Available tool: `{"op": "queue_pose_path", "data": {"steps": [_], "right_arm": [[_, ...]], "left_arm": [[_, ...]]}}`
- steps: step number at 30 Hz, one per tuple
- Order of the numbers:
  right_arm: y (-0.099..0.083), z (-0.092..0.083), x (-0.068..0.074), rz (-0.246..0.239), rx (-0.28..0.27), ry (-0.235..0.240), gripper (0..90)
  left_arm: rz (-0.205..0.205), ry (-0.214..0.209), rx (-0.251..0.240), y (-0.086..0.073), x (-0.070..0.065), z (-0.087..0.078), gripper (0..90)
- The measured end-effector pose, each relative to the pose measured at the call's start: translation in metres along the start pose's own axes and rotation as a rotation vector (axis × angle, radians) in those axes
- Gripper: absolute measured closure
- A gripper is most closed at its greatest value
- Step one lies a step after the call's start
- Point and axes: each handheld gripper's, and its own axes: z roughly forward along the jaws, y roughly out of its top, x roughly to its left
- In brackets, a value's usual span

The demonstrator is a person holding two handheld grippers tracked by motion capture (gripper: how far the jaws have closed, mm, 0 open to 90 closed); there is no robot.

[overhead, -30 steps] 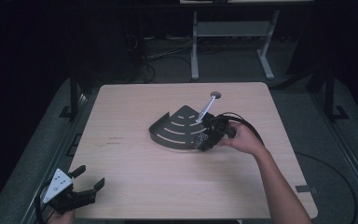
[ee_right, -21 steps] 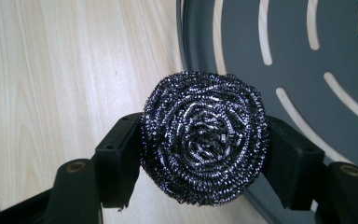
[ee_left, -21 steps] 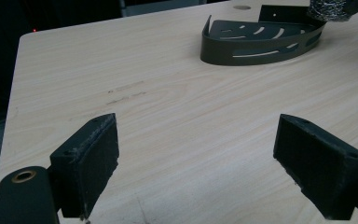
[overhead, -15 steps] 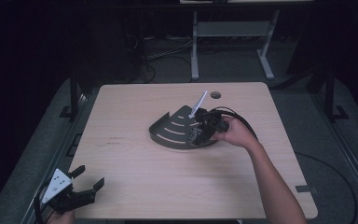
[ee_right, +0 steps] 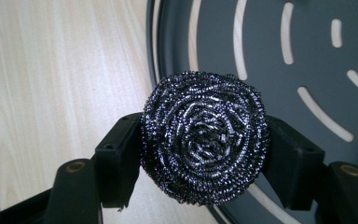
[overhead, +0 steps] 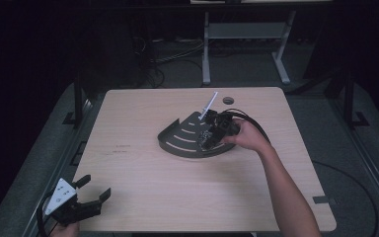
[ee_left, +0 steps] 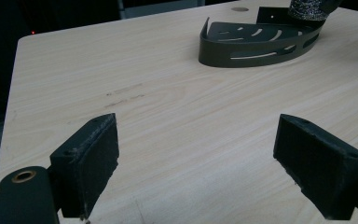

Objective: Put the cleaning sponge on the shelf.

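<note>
at about seven o'clock on the pale wooden table (overhead: 143,187), the left gripper (overhead: 90,196) is held at the near edge, its jaws spread wide with nothing between them. toward one o'clock of the table's centre, a dark grey slotted fan-shaped metal tray (overhead: 182,140) is seen. at its three o'clock side, the right gripper (ee_right: 204,154) is clamped on a round coiled steel wool scourer (ee_right: 204,137), which is held over the tray's edge.

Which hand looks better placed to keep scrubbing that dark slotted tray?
The right. Its tongs are already clamped on the steel scouring pad, directly over the tray. The left tongs stand open and empty at the table's near corner, far from the tray.
</note>
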Motion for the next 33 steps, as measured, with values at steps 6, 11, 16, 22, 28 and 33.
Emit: {"op": "queue_pose_path", "data": {"steps": [6,11,16,22,28,33], "right_arm": [[0.002,0.003,-0.006,0.010,-0.023,0.008,33.7],[0.001,0.009,-0.012,0.027,-0.013,0.005,33.6],[0.001,0.015,-0.018,0.039,-0.009,0.015,33.6],[-0.001,0.021,-0.024,0.051,0.006,0.011,33.6],[0.000,0.025,-0.028,0.065,0.006,0.015,33.6],[-0.001,0.030,-0.033,0.082,0.012,0.016,33.6]], "left_arm": [[-0.003,0.000,-0.003,0.000,0.001,-0.001,13.3],[-0.001,0.000,-0.005,0.000,0.000,0.000,13.3],[-0.004,0.002,-0.001,0.000,0.002,0.000,13.3],[-0.005,0.002,-0.003,0.000,0.002,0.000,13.3],[0.000,0.002,0.002,0.000,0.002,0.001,13.3],[-0.001,0.003,-0.002,0.000,0.003,0.000,13.3]]}}
